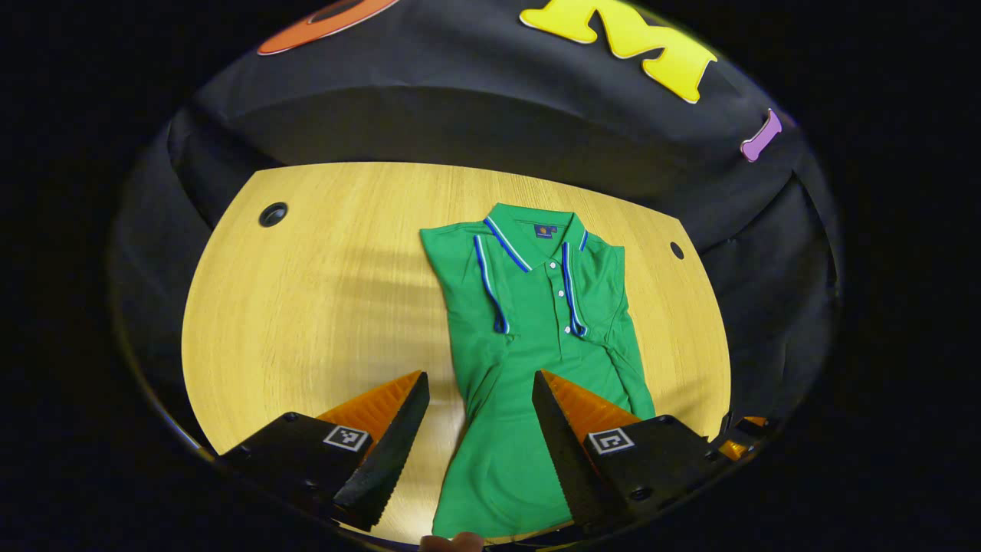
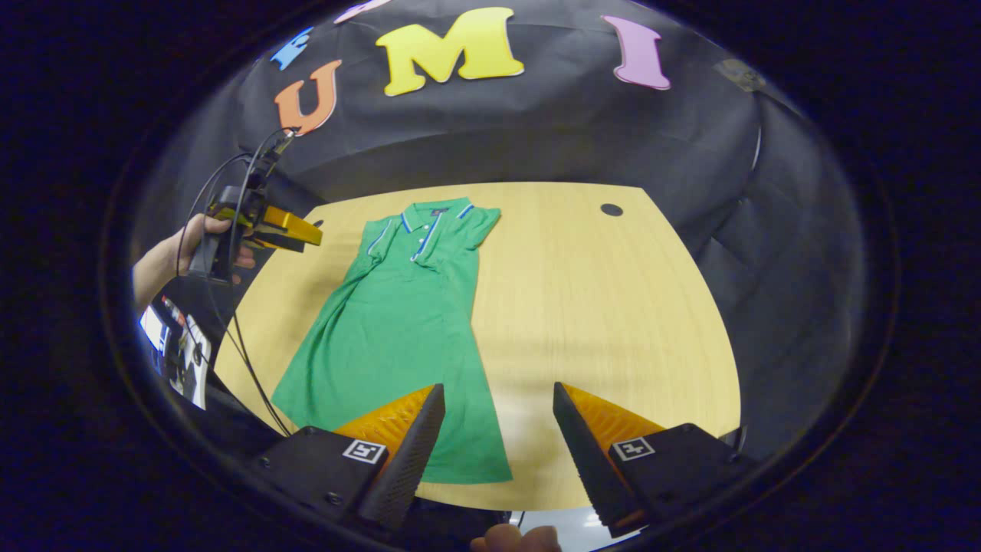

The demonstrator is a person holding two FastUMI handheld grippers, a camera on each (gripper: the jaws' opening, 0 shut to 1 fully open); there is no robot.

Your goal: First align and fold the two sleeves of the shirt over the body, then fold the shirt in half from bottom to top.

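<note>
A green polo shirt (image 1: 529,345) lies face up on the wooden table (image 1: 306,307), collar toward the far wall. Both striped-edged sleeves (image 1: 490,295) are folded in over the chest. My left gripper (image 1: 480,376) hangs open above the shirt's lower body, one finger over each side of it, nothing held. In the right gripper view the shirt (image 2: 391,330) stretches from the far middle to the near left. My right gripper (image 2: 498,387) is open above its near right hem corner. A hand holds the left gripper (image 2: 257,226) above the table's left side.
The table (image 2: 598,307) has a round cable hole at a far corner (image 2: 611,209) and two more (image 1: 273,214) (image 1: 677,250). Black cloth walls close in behind. Cables (image 2: 230,307) and a small screen (image 2: 172,349) sit off the table's left edge.
</note>
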